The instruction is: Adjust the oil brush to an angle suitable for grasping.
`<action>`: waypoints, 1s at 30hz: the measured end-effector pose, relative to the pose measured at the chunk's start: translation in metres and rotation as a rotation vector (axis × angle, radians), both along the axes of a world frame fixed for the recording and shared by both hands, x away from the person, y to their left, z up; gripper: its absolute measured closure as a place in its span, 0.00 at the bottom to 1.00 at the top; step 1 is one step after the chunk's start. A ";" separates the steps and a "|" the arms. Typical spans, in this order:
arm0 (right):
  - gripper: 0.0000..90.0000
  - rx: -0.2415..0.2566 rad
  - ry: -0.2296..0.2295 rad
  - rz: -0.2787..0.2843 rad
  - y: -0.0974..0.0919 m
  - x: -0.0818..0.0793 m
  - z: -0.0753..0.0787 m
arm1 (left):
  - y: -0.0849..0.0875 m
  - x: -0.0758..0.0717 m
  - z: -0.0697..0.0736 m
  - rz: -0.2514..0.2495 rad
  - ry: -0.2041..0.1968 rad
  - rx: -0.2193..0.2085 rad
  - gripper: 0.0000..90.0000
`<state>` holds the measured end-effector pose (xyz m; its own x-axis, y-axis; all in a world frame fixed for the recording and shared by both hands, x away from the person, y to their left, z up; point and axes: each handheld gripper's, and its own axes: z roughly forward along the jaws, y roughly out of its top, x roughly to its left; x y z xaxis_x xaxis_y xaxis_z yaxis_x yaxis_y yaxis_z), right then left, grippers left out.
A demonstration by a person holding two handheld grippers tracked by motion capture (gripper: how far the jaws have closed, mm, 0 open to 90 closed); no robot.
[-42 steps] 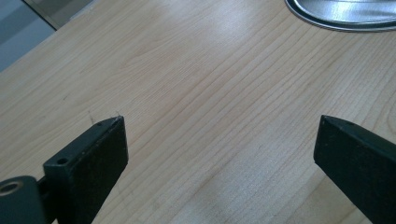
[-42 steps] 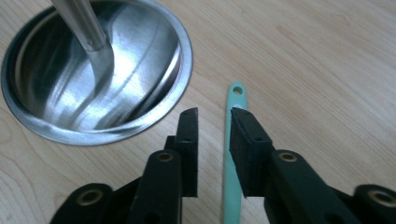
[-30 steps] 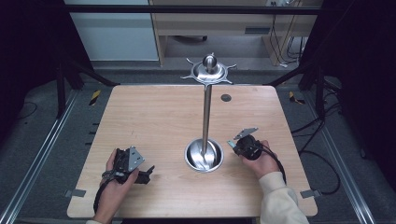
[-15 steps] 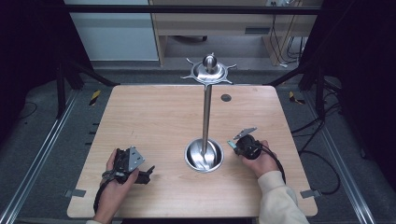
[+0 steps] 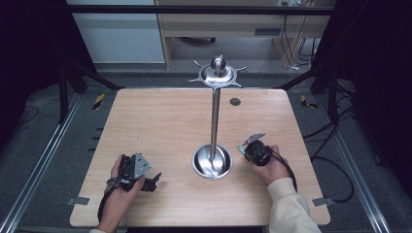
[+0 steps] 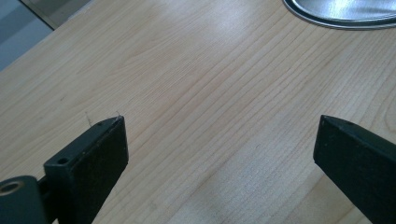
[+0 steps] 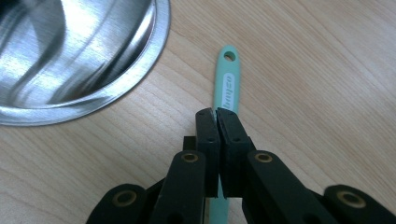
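A person sits at a light wooden table with a two-jaw gripper in each hand. At the middle of the table stands a polished steel stand: a round dished base, a slim upright pole and, at the top, a disc with short arms and a ball finial.

The right gripper rests on the table just to the right of the base, in the person's right hand. Its jaws are clenched, pad against pad as far as the right gripper view shows, and a mint-green handle lies flat on the wood along the same line. The handle runs out from under the tips and on past them, ending in a rounded end with a small hanging hole and a pale label. Whether the pads pinch the handle's thin edge or merely sit above it cannot be told from this angle; it looks more like a grip than not. The handle lies near the base's rim but apart from it, pointing roughly alongside it.

The left gripper sits at the near left of the table in the person's left hand, well apart from the stand. Its jaws stand wide apart with bare wood between them, and the rim of the steel base shows at the far upper right of the left gripper view.
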<state>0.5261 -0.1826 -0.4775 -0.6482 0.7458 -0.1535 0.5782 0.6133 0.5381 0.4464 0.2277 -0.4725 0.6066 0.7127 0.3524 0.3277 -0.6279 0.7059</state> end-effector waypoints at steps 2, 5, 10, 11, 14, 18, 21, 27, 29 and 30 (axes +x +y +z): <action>0.99 -0.002 0.000 0.007 0.000 0.000 -0.001 | 0.000 0.000 0.000 0.000 -0.001 -0.001 0.03; 1.00 -0.006 0.002 -0.002 0.001 0.000 0.000 | 0.000 0.000 0.000 -0.001 0.000 0.000 0.03; 1.00 -0.032 -0.016 -0.018 0.001 0.000 0.001 | -0.001 0.000 0.000 -0.003 -0.001 -0.002 0.03; 1.00 -0.042 -0.025 -0.027 0.000 0.001 0.002 | -0.001 0.000 0.000 -0.004 -0.001 -0.002 0.03; 1.00 -0.103 -0.021 -0.068 -0.003 0.003 -0.001 | -0.001 0.000 -0.001 -0.004 0.001 -0.002 0.03; 0.99 -0.028 -0.028 -0.080 -0.010 0.002 0.003 | -0.001 0.000 -0.001 -0.004 0.001 -0.002 0.03; 0.99 0.000 -0.050 -0.087 -0.011 0.000 0.011 | -0.001 0.000 0.000 -0.004 -0.001 -0.003 0.03; 0.92 0.011 -0.001 -0.089 -0.012 0.000 0.014 | 0.000 0.000 0.000 -0.004 -0.004 -0.002 0.03; 0.88 0.026 0.037 -0.097 -0.012 0.001 0.017 | 0.000 -0.001 0.000 -0.002 -0.005 -0.004 0.03; 0.86 0.034 0.040 -0.100 -0.012 0.002 0.019 | 0.000 -0.001 0.000 -0.002 -0.003 -0.001 0.03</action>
